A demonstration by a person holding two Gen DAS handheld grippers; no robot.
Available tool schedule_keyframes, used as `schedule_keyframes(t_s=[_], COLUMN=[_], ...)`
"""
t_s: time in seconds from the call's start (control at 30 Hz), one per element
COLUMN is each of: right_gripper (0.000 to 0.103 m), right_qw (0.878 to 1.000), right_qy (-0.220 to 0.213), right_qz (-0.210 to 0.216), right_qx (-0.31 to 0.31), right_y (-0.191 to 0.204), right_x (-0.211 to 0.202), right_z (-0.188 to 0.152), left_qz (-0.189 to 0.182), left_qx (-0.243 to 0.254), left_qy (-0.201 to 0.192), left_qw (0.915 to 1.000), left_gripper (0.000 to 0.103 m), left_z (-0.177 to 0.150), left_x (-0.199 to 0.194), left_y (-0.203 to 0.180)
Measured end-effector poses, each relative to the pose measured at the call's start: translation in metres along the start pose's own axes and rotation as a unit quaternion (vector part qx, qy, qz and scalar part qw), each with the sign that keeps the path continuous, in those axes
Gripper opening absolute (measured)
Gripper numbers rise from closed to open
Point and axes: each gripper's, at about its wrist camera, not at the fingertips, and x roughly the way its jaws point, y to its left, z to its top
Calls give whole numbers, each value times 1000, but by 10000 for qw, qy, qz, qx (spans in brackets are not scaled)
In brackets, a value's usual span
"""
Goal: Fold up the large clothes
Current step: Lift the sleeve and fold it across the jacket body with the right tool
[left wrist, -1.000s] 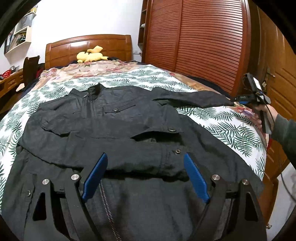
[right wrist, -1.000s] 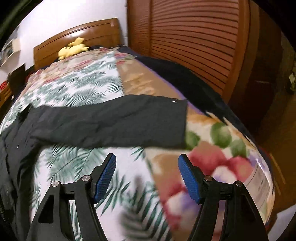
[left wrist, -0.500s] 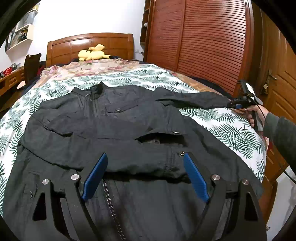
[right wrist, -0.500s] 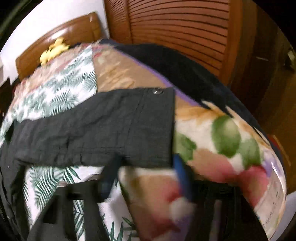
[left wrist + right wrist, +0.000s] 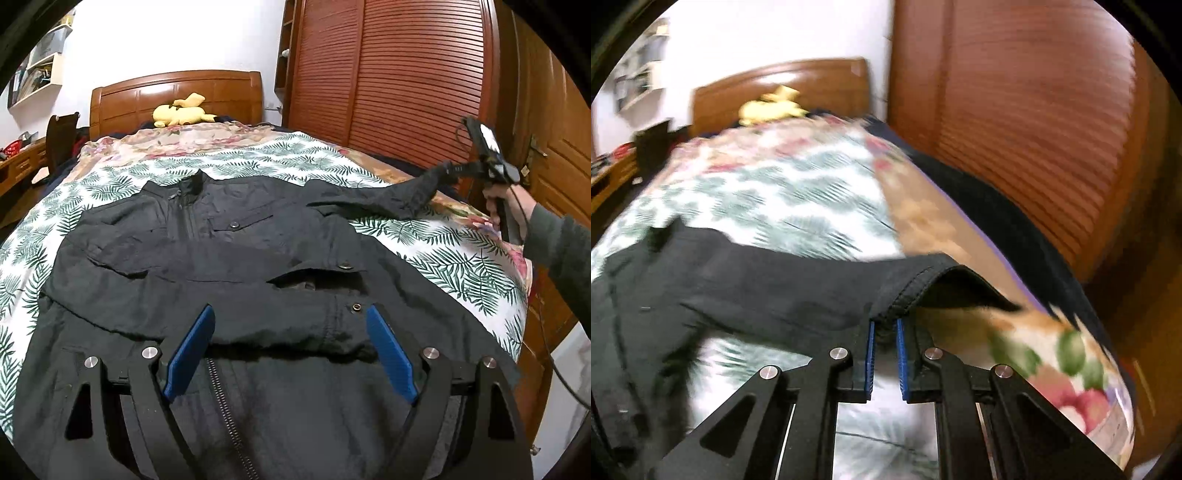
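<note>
Blue pads on your right tool [image 5: 884, 332] are pinched nearly together on the cuff hem of the black jacket's sleeve [image 5: 768, 291], and the cuff rises in a small tent off the bed just ahead of the tips. From the left wrist view you can see that same right tool [image 5: 448, 170] holding the sleeve end [image 5: 421, 188] lifted above the bed's edge, your right hand [image 5: 504, 210] behind it on the handle. The sleeve runs from there back to the jacket's shoulder, stretched over the leaf-print bedspread [image 5: 443, 254].

Your left tool [image 5: 290, 347] stands wide, gripping nothing, its pads either side of the other sleeve [image 5: 229, 314], which lies folded across the jacket [image 5: 258, 243] front. The jacket lies flat, zip up, collar away from you, hem under the left tool.

Beyond the right tool the bed edge drops towards the slatted wooden wardrobe [image 5: 417, 81], leaving only a narrow strip. Ahead of the collar, bare bedspread runs to the headboard [image 5: 177, 96], where a yellow plush toy [image 5: 183, 112] sits.
</note>
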Motion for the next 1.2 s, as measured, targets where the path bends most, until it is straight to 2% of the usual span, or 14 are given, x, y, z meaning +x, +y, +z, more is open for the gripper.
schedule_keyframes(t_s=[0.13, 0.27, 0.5, 0.6, 0.7, 0.8, 0.87, 0.97, 1.03, 1.13, 1.2], right_gripper=[10, 9, 9, 9, 9, 9, 9, 9, 9, 10, 15], right_qw=[9966, 9861, 9495, 9381, 9302, 9186, 9126, 9069, 9069, 9129, 9165], right_qy=[-467, -813, -1033, -919, -735, -776, -852, -871, -784, -627, -545], right_qz=[537, 1148, 2348, 2703, 3011, 3285, 3403, 3545, 3582, 3419, 3308], right_qx=[-417, -885, -1809, -1959, -1965, -2055, -2098, -2102, -2075, -2141, -2181], right_y=[57, 122, 232, 256, 264, 264, 246, 228, 223, 222, 221], right_x=[-46, -91, -157, -166, -167, -175, -176, -177, -175, -166, -165], right_z=[16, 26, 8, -8, -16, -16, -8, -15, -21, -31, -34], left_qz=[102, 150, 298, 349, 399, 459, 467, 495, 510, 528, 540], left_qx=[-83, -153, -166, -195, -213, -218, -264, -312, -309, -288, -273], left_qy=[-127, -208, -318, -352, -380, -423, -441, -442, -437, -422, -413], left_qw=[9998, 9996, 9989, 9986, 9983, 9978, 9976, 9973, 9973, 9973, 9973], left_gripper=[85, 85, 85, 85, 85, 85, 85, 85, 85, 85, 85], left_z=[1, 0, -3, -4, -6, -6, -6, -7, -7, -8, -8], left_x=[-13, -24, -42, -48, -54, -59, -62, -62, -61, -61, -60], left_y=[8, 16, 31, 38, 44, 49, 53, 56, 56, 55, 54])
